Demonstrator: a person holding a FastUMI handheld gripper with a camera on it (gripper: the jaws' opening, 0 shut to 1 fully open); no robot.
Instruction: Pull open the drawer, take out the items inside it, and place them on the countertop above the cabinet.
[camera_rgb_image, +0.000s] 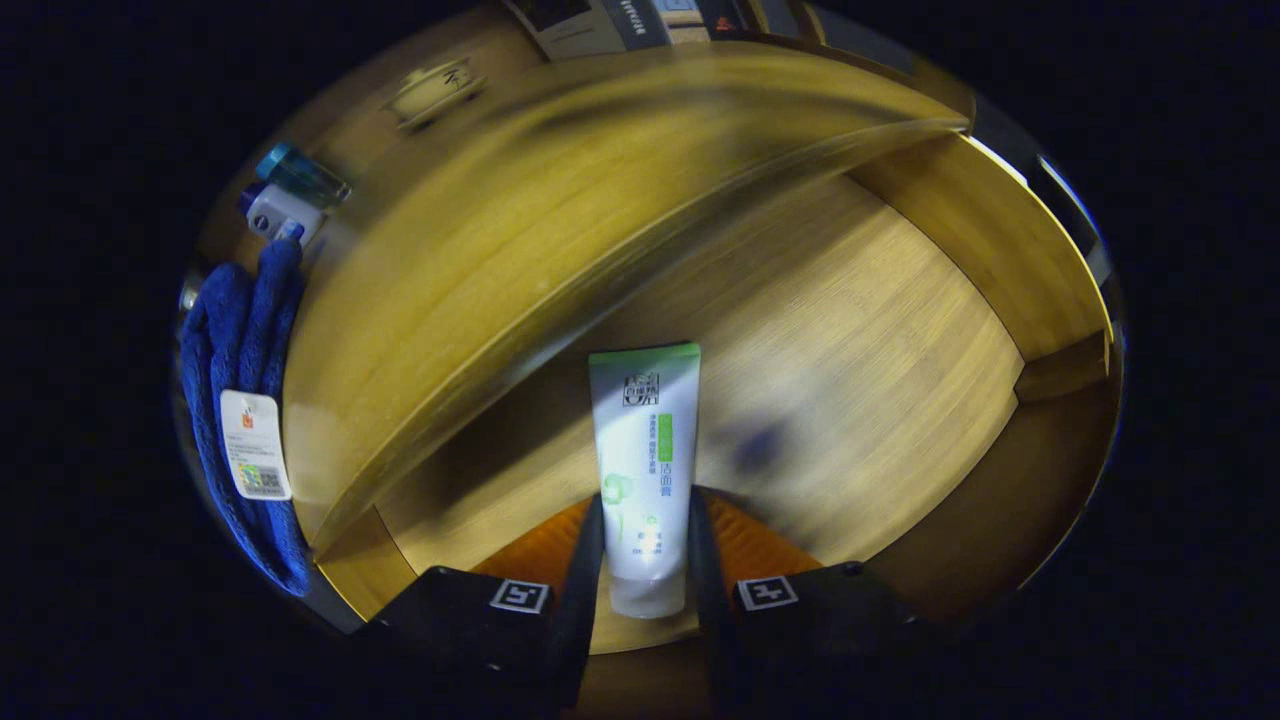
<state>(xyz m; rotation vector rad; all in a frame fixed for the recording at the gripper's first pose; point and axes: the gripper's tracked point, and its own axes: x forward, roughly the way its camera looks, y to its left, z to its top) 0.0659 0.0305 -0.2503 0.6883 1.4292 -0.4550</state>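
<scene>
A blue towel (245, 400) with a white tag hangs beside the cabinet; small bottles (290, 195) stand beyond it.

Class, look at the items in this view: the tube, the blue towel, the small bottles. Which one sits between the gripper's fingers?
The white tube with green trim: the gripper is shut on it above the open drawer, while the blue towel and bottles lie off beside it.

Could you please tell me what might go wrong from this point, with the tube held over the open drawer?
1. The gripper pinches the white, green-topped plastic tube only near its cap end; the long free end could swing or slip out.
2. The wooden countertop edge sits close beyond the tube, which might catch on it while lifting.
3. The blue towel and small bottles crowd that counter end.
</scene>
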